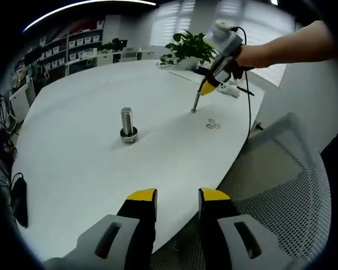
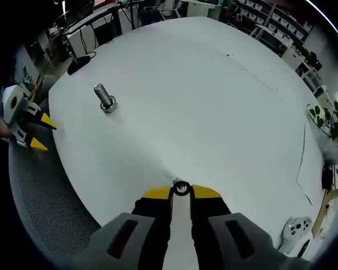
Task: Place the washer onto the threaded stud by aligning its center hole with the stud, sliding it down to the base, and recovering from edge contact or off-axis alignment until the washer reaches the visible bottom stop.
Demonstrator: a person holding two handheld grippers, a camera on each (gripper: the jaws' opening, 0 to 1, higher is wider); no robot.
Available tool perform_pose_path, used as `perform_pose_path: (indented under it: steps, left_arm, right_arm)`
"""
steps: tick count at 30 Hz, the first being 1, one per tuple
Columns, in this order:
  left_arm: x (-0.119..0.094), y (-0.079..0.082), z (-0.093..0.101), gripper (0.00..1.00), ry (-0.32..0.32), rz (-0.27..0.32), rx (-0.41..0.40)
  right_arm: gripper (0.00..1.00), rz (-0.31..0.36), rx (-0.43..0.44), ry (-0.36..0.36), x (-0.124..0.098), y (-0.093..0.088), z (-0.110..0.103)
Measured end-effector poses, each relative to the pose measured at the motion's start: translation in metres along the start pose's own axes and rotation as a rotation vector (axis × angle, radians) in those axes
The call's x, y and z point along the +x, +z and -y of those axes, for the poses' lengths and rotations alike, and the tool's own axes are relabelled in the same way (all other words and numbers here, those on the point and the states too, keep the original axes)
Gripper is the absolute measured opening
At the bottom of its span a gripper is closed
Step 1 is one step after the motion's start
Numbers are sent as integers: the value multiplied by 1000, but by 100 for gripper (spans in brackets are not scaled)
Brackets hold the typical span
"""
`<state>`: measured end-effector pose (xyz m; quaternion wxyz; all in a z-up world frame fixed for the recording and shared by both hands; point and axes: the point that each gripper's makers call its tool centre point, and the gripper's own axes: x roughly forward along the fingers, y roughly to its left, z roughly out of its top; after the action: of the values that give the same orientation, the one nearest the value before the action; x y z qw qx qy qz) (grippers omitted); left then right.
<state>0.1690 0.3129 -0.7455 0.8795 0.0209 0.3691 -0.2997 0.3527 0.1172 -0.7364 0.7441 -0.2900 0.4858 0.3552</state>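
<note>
The right gripper [image 2: 181, 192] has its jaws pinching the washer [image 2: 181, 188] above the white desk [image 2: 214, 101]; the threaded stud [image 2: 105, 98] stands at ten o'clock. The left gripper [image 1: 178, 195] has its jaws spread.

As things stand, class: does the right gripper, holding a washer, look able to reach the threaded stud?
Probably yes. The right gripper is shut on the washer, and bare white table lies between it and the upright threaded stud. The left gripper hangs open at the table's edge, off that path.
</note>
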Motion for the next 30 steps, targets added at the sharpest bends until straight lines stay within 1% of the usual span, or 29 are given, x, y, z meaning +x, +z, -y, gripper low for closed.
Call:
perform_pose_path:
  steps: [5, 8, 14, 23, 30]
  left_arm:
    - [0, -1, 0, 27, 1, -2, 1]
    - [1, -1, 0, 27, 0, -3, 0]
    - [1, -1, 1, 27, -2, -7, 2]
    - [2, -5, 1, 27, -6, -25, 7]
    - [2, -5, 0, 27, 0, -24, 0]
  right_arm:
    - [14, -12, -10, 1, 3, -2, 0]
    - [14, -11, 6, 7, 5, 0, 1]
    - [14, -28, -11, 12, 11, -1, 0]
    - [14, -57, -4, 26, 25, -6, 2]
    - [14, -81, 6, 38, 38, -11, 1]
